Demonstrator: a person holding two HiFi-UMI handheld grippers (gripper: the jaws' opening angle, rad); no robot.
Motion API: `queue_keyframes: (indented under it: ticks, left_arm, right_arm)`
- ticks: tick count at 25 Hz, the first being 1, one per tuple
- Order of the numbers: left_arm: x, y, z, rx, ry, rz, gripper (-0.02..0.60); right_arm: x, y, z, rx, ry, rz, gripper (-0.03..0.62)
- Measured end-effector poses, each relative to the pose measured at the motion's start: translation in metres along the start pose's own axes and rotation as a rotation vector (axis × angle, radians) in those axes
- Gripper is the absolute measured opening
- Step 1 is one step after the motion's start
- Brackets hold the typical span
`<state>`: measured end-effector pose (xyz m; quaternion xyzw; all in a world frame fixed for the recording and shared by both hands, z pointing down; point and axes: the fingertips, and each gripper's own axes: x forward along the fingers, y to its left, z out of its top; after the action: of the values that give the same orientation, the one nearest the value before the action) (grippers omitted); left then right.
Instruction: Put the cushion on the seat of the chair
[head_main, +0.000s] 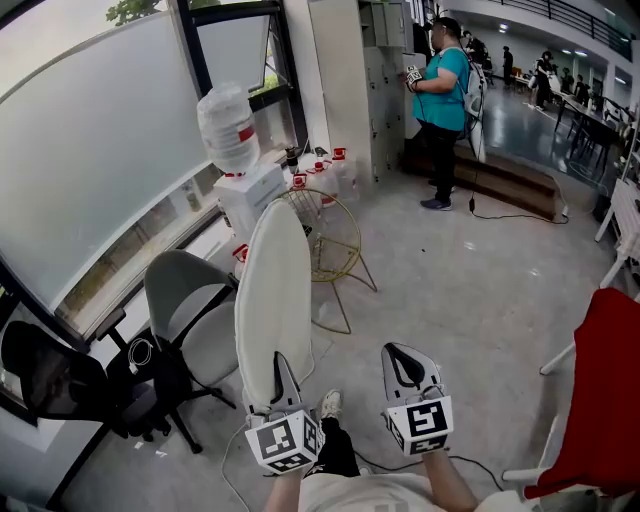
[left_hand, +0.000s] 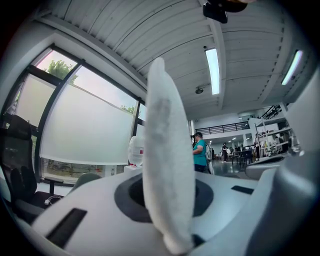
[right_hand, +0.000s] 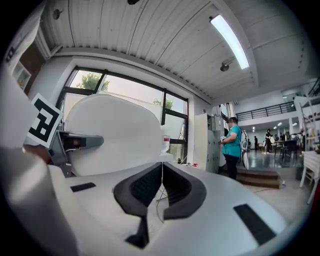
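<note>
Cushion: thin round white padded cushion (head_main: 272, 300) stood upright, edge-on, near gold wire chair (head_main: 335, 240) | left gripper (head_main: 283, 372) pinched its lower rim | right gripper (head_main: 407, 365) closed, empty | judged light, floppy; rim hold suits

Left gripper (head_main: 283, 368) points level and forward, jaws clamped on lower edge of cushion (head_main: 272, 300), held upright on edge. Right gripper (head_main: 405, 358) beside it, also level, jaws together, nothing between. Left forearm (head_main: 284, 493) and right forearm (head_main: 452, 488) run parallel, both extended forward
</note>
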<state>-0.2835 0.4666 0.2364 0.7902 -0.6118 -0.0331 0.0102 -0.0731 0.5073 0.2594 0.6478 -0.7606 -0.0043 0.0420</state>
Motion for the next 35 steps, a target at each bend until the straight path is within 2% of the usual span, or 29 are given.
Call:
queue_keyframes:
  ticks: [8, 11, 15, 19, 23, 28, 31, 35]
  left_arm:
    - [0.058, 0.004, 0.020, -0.018, -0.061, -0.007, 0.057]
    - [0.106, 0.001, 0.015, -0.037, -0.092, -0.042, 0.057]
    - [0.179, -0.007, 0.002, -0.049, -0.091, -0.073, 0.057]
    - [0.246, -0.016, -0.007, -0.061, -0.083, -0.112, 0.058]
    - [0.319, -0.020, -0.001, -0.067, -0.094, -0.149, 0.057]
    - [0.404, -0.017, 0.015, -0.067, -0.133, -0.160, 0.058]
    - [0.444, -0.015, 0.020, -0.067, -0.155, -0.150, 0.057]
    - [0.474, -0.020, 0.016, -0.062, -0.133, -0.149, 0.057]
  right_arm:
    - [0.053, -0.023, 0.012, -0.015, -0.005, -0.019, 0.018]
    - [0.084, -0.049, 0.007, 0.059, -0.008, -0.038, 0.018]
    - [0.139, -0.085, -0.006, 0.137, 0.013, -0.054, 0.018]
    - [0.201, -0.109, -0.009, 0.144, 0.023, -0.058, 0.018]
    - [0.272, -0.132, 0.008, 0.137, 0.012, -0.051, 0.018]
    - [0.364, -0.147, 0.035, 0.116, -0.019, 0.007, 0.018]
    - [0.401, -0.156, 0.046, 0.116, -0.051, 0.019, 0.018]
    - [0.425, -0.172, 0.032, 0.149, -0.023, 0.016, 0.018]
